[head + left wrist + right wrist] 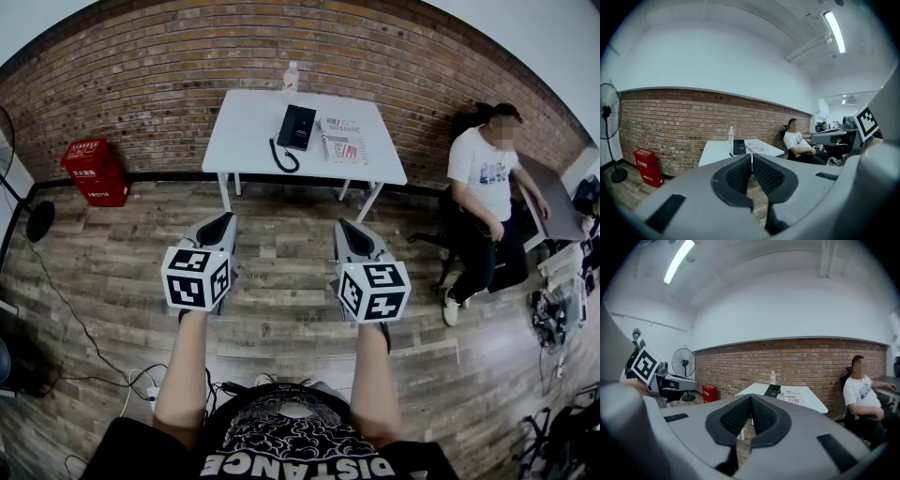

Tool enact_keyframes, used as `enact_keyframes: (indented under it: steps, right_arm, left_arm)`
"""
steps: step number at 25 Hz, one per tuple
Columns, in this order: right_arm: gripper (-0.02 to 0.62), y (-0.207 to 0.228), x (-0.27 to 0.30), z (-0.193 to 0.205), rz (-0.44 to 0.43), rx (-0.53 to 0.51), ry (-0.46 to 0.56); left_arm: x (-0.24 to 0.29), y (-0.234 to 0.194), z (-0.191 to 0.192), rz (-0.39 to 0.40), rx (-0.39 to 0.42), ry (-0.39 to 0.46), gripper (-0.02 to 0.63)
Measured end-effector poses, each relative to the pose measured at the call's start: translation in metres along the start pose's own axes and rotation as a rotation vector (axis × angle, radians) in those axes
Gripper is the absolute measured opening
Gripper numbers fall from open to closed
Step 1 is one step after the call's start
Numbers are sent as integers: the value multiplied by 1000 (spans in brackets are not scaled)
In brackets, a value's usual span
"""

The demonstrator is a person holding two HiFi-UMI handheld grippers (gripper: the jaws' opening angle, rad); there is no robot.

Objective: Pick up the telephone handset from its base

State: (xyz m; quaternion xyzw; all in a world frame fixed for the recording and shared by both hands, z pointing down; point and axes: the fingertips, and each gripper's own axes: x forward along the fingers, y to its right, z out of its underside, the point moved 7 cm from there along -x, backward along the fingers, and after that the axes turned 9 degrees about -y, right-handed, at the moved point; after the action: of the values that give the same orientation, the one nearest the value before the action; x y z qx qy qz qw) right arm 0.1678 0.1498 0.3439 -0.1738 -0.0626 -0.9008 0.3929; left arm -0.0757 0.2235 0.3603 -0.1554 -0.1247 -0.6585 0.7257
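A black telephone (pixel 296 127) with a coiled cord lies on a white table (pixel 246 141) against the brick wall, far ahead of me. It also shows small in the left gripper view as a dark phone (pixel 739 146) and in the right gripper view as the telephone (pixel 772 390). My left gripper (pixel 217 225) and right gripper (pixel 351 231) hang side by side over the wooden floor, well short of the table. Both are shut with nothing between their pads, as the left gripper (pixel 752 159) and right gripper (pixel 751 400) views show.
A water bottle (pixel 291 78) and a newspaper (pixel 343 141) share the table. A seated person (pixel 487 202) is at the right beside a desk. A red crate (pixel 94 171) stands by the wall at left, with a floor fan (pixel 609 131) nearby. Cables trail over the floor.
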Motion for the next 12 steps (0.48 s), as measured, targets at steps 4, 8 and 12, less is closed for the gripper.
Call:
enact_keyframes:
  steps: [4,8,12]
  right_arm:
    - [2,0,5,-2,14,6,4]
    - [2,-6,8,-2,12,7,6]
    - [2,-10,15,-1,7,-3,0]
  left_arm:
    - [7,0,-4,35,3,-4,17]
    - [9,-3,-2,43,5,-6,17]
    - [16,-7,1,49,0,-17,17]
